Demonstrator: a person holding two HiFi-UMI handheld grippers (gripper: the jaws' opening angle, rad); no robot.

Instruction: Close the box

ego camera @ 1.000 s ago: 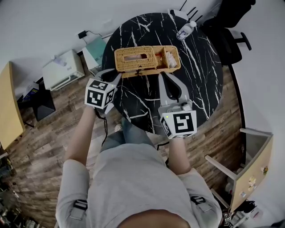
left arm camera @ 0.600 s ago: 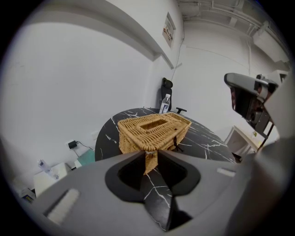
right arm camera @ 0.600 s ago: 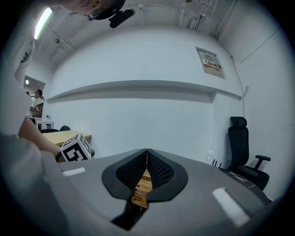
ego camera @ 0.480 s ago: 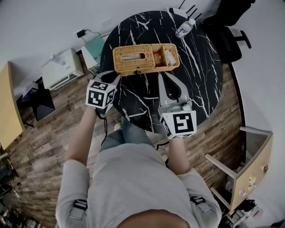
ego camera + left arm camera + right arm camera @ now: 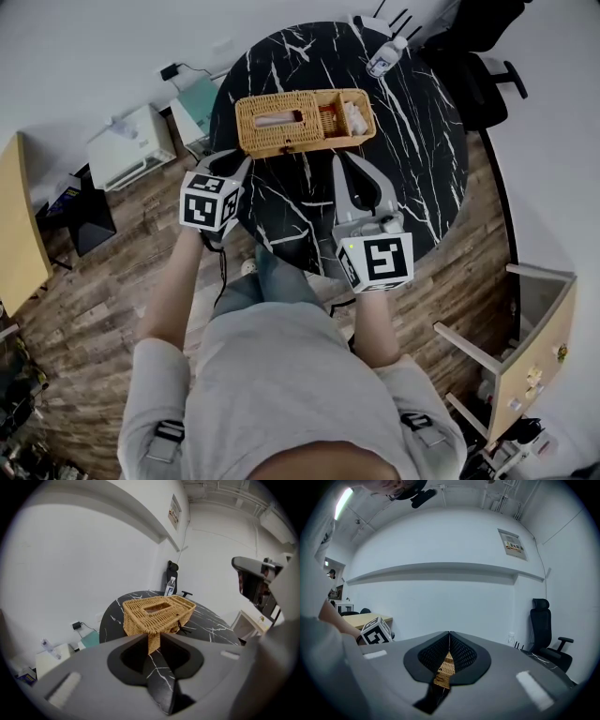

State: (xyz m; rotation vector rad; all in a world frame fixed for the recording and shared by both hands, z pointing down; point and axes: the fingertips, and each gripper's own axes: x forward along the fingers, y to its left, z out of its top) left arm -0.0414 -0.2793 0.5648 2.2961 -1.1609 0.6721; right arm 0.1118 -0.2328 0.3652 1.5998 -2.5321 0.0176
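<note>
Wicker box is sitting on the far side of the round black marble table, and its right end is looking open from above. Left gripper is hovering just off the box's near left corner with its jaws spread apart and nothing between them. Right gripper is pointing at the box's near side without touching it, jaws pressed together and gripping nothing.
</note>
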